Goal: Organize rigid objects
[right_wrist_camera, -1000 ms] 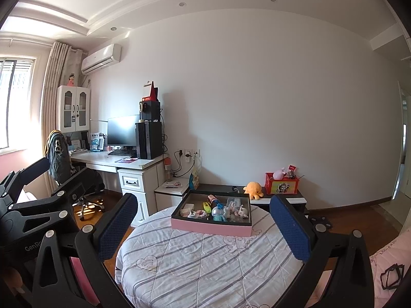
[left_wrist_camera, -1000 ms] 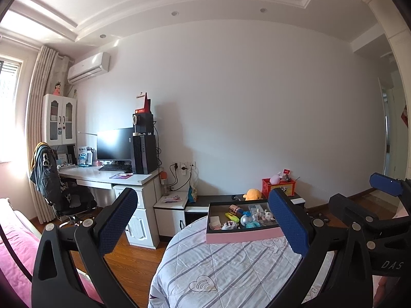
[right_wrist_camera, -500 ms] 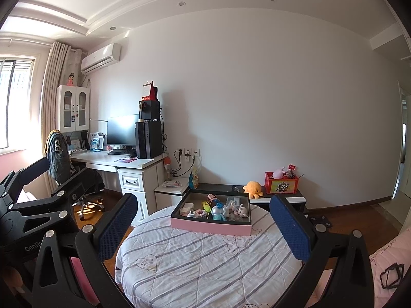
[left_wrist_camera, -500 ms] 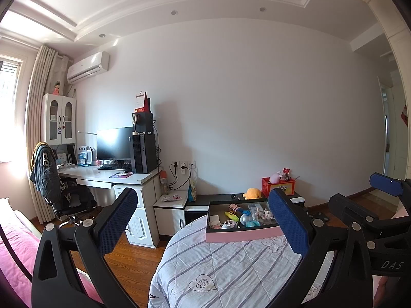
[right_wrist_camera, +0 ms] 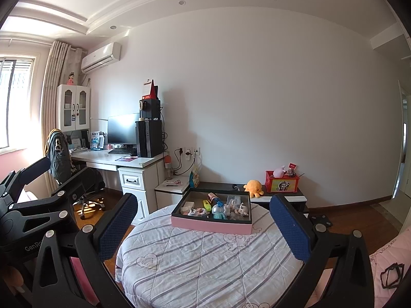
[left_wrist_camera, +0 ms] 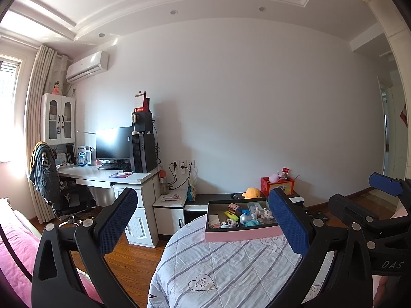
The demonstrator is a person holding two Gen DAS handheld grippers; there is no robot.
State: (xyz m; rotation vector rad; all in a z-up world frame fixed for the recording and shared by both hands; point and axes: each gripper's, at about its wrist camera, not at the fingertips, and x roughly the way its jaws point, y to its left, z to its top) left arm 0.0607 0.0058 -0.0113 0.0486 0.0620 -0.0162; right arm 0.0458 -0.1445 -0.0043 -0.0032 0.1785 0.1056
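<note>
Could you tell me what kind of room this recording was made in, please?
Most likely a bedroom that doubles as a study: a quilted bed fills the foreground, a white desk carries a computer monitor, and an air conditioner hangs by the curtained window.

We see a home bedroom: a quilted bed point(right_wrist_camera: 205, 261), a desk point(right_wrist_camera: 115, 159) with monitor point(right_wrist_camera: 122, 129) by the curtained window point(right_wrist_camera: 15, 102), an air conditioner point(right_wrist_camera: 101, 57), and what look like plush toys point(right_wrist_camera: 253, 188) along the wall.
</note>
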